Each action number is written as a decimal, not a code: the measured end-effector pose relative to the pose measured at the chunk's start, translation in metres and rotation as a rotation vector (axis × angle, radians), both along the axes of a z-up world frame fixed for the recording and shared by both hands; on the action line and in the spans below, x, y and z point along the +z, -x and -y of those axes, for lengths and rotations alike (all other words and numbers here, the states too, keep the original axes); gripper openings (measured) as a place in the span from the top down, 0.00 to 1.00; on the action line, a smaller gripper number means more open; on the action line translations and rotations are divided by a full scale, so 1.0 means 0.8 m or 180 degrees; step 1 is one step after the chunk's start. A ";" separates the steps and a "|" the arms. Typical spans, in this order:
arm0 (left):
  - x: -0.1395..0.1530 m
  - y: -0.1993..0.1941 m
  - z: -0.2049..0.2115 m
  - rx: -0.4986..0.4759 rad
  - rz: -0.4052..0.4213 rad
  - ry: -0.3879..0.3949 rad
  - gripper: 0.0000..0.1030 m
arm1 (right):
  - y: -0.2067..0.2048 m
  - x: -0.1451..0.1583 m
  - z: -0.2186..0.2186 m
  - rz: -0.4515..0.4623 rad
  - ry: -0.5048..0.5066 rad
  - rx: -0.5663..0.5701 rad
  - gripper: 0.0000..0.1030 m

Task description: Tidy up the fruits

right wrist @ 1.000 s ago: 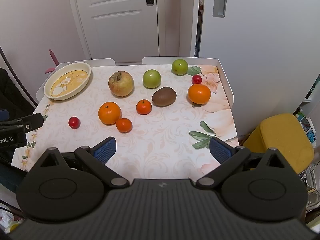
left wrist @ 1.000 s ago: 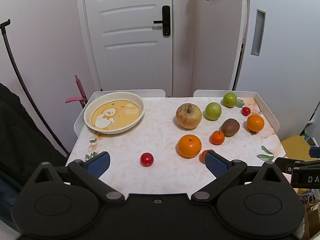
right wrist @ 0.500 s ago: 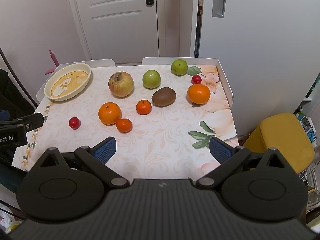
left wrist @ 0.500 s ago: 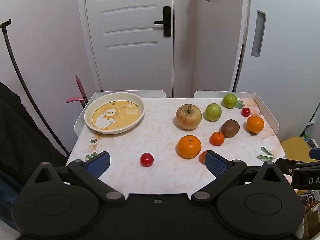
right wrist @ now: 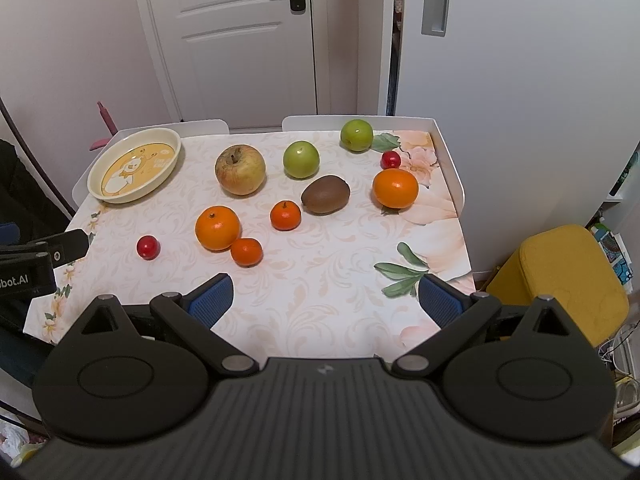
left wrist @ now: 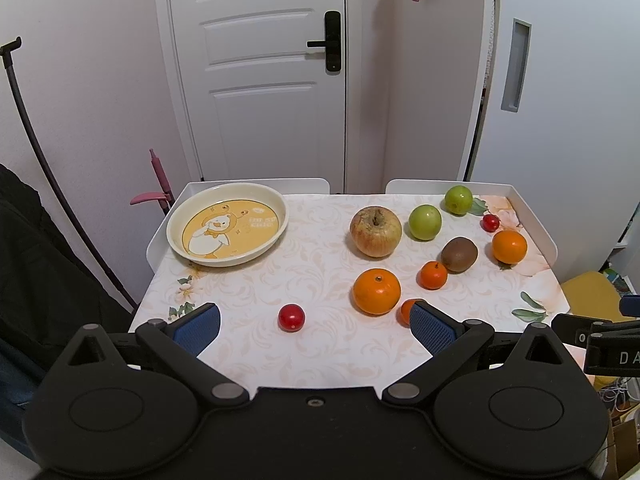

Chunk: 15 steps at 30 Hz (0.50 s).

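Ahead of your spread left claw [left wrist: 315, 326] and spread right claw [right wrist: 325, 299], fruit dots the floral tabletop [right wrist: 332, 280] before a white door [left wrist: 260, 68]. Only the right view shows the yellow stool [right wrist: 568, 276].

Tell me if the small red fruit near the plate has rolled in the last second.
No. The small red fruit sits at the same spot relative to the plate and the big orange.

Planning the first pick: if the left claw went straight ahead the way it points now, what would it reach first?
Probably the small red fruit, which lies on the table between the open left claw's fingers, slightly left of centre. Depth is uncertain; it might pass over it.
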<state>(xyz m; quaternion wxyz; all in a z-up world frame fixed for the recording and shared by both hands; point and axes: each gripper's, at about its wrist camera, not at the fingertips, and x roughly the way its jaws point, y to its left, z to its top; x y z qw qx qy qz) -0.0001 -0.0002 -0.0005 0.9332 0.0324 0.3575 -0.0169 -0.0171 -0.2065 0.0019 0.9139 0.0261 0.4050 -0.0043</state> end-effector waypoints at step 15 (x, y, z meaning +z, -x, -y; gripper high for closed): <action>-0.014 0.001 0.004 0.0114 0.0083 -0.0025 0.01 | -0.013 -0.021 -0.001 -0.0007 -0.0062 0.0318 0.00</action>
